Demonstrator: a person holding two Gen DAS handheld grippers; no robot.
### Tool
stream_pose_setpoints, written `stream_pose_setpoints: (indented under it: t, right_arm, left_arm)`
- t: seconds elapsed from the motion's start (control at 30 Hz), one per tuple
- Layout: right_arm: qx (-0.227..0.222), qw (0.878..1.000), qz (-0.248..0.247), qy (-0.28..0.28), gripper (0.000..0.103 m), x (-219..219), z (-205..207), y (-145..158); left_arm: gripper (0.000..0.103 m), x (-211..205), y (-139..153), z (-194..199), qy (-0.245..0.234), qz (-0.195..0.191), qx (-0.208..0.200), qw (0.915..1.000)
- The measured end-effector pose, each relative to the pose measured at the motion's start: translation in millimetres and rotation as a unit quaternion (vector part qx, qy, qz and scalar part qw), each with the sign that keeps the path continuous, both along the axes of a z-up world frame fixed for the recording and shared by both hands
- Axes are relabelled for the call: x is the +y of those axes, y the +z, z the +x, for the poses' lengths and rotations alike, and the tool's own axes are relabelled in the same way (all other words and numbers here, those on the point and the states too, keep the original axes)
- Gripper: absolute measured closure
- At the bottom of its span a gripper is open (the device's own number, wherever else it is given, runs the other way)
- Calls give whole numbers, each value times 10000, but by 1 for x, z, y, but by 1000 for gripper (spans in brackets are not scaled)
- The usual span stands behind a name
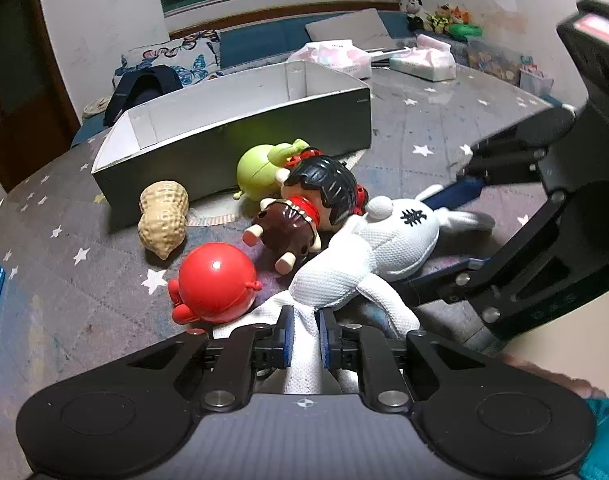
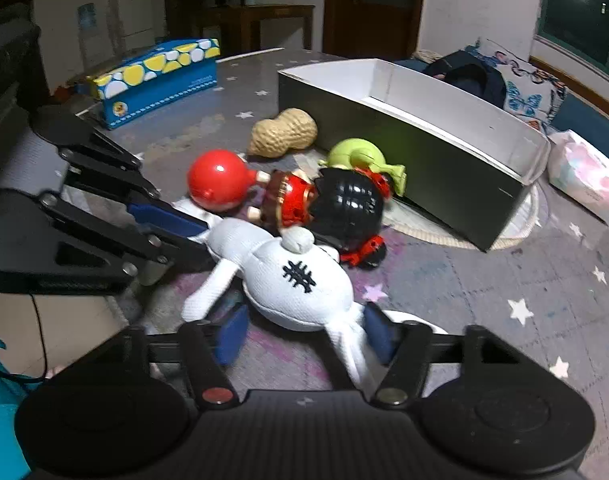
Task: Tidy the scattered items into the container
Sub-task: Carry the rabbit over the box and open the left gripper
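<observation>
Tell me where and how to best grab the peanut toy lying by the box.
Grip the peanut toy at its narrow waist, coming from above with the fingers closing across it. It lies flat on the starry cloth; the pinch between its two lobes should keep it from slipping, and its side away from the box looks clear.

In the left wrist view, the box [image 1: 240,136] stood at upper centre on the table [image 1: 84,296]. Before it lay the peanut [image 1: 163,217] at left and the round toy [image 1: 260,168] to its right. The doll [image 1: 316,204] lay at centre, the ball figure [image 1: 214,282] lower left, the plush [image 1: 368,256] lower right.
</observation>
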State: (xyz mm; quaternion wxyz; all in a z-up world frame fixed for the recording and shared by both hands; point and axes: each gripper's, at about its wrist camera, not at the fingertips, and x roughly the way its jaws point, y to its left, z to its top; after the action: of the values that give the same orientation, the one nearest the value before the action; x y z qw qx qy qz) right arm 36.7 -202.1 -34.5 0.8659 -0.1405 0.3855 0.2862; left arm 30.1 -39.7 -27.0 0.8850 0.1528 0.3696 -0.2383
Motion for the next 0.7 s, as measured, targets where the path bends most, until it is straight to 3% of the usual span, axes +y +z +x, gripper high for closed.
stream_pose_setpoints:
  t: [0.17, 0.37, 0.7]
  right_arm:
    - [34, 9997, 157, -165, 56, -11, -4, 8]
    - [-380, 9988, 187, -229, 57, -21, -7, 40]
    - [-1102, 9929, 215, -397, 57, -21, 66, 87]
  left_arm:
    - [90, 2, 13, -5, -19, -317, 0, 9995]
    - [90, 0, 40, 1, -64, -672, -257, 9974]
    - [90, -7, 88, 73, 139, -813, -923, 9923]
